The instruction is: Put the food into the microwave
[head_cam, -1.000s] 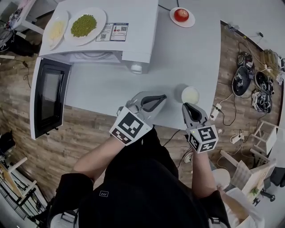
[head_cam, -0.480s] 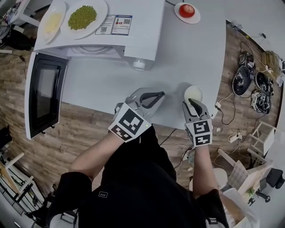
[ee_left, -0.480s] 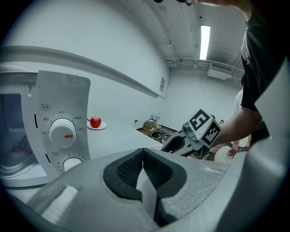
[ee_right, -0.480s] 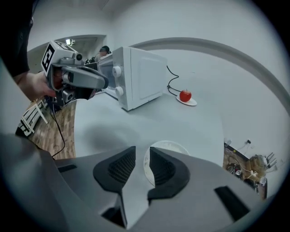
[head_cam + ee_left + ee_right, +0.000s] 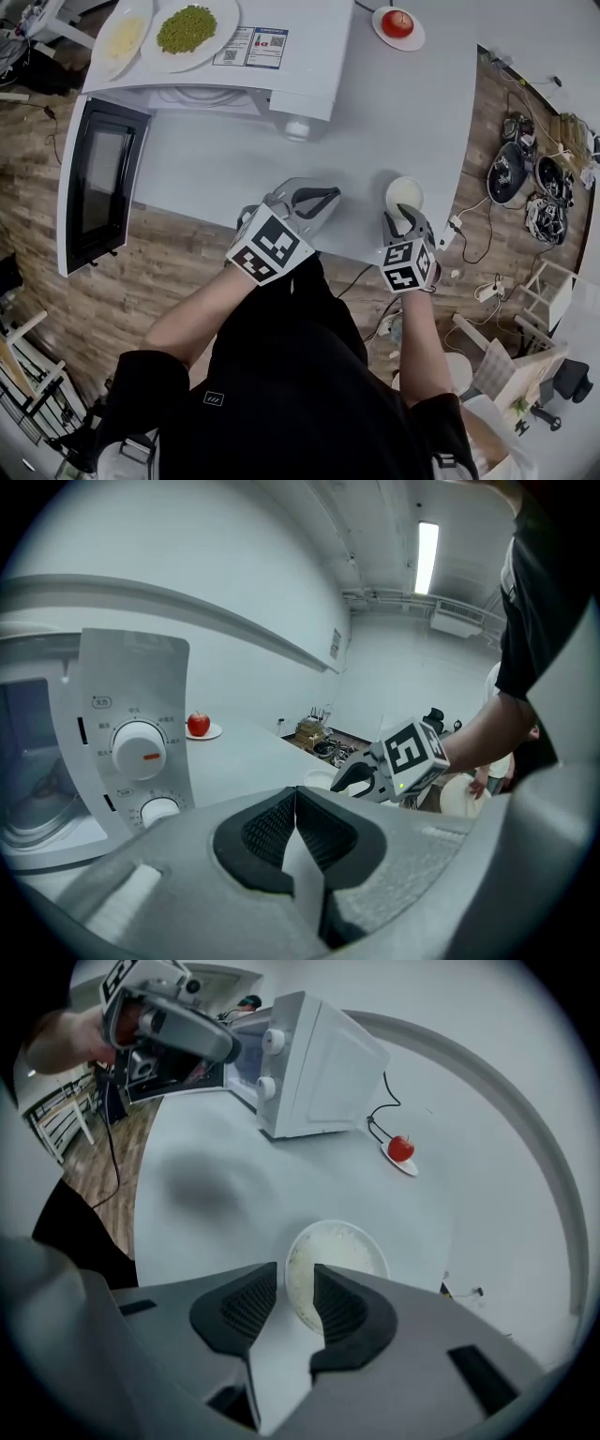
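The right hand-held gripper [image 5: 398, 223] has dipped to the bowl of rice [image 5: 404, 194] at the edge of the worktop [image 5: 375, 122], jaws just opened astride its rim, not yet pinching. The left hand-held gripper [image 5: 314, 199] is shut, empty.

White microwave [image 5: 305, 56] with black door window [image 5: 101, 183]; pale grey surface [image 5: 394, 112]; white bowl [image 5: 388, 193] of off-white food [image 5: 406, 194]; red apple [image 5: 397, 22] on white saucer [image 5: 413, 39]; green peas [image 5: 187, 28] on white plate [image 5: 221, 43]; brown wood-grain floor [image 5: 169, 272].

My way over the bare desk [image 5: 375, 131] is free up to the microwave [image 5: 305, 56]; its open door [image 5: 98, 192] overhangs the left edge.
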